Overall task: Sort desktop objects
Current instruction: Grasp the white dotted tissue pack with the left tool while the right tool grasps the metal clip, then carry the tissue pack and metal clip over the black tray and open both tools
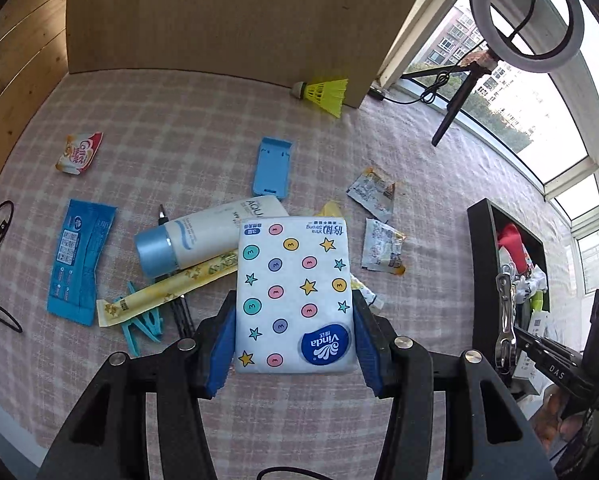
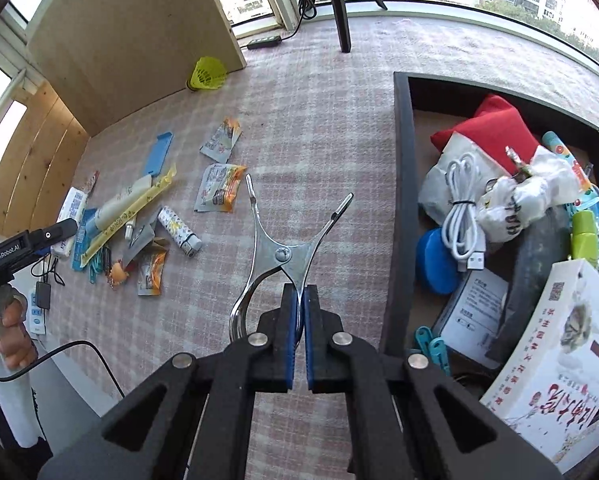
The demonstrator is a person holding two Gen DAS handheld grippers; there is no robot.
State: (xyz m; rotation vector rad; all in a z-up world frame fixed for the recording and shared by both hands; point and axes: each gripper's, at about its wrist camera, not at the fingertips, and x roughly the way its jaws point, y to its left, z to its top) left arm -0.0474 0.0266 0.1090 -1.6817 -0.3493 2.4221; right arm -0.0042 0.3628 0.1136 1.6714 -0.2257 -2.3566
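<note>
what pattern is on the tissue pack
White tissue pack with coloured dots and stars, clearest in the left wrist view.

The left gripper (image 1: 295, 334) has its blue-padded fingers spread wide, pressed against something held between them. The right gripper (image 2: 299, 334) has its fingers pinched nearly together on something thin. A bare hand (image 2: 13, 330) grips the left handle.

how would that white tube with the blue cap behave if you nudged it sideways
The white tube lies on its side with a round blue cap, so it would probably roll or pivot rather than slide. The yellow stick packet rests against it and may get dragged along. The checked tablecloth looks soft, which likely damps any rolling.
</note>
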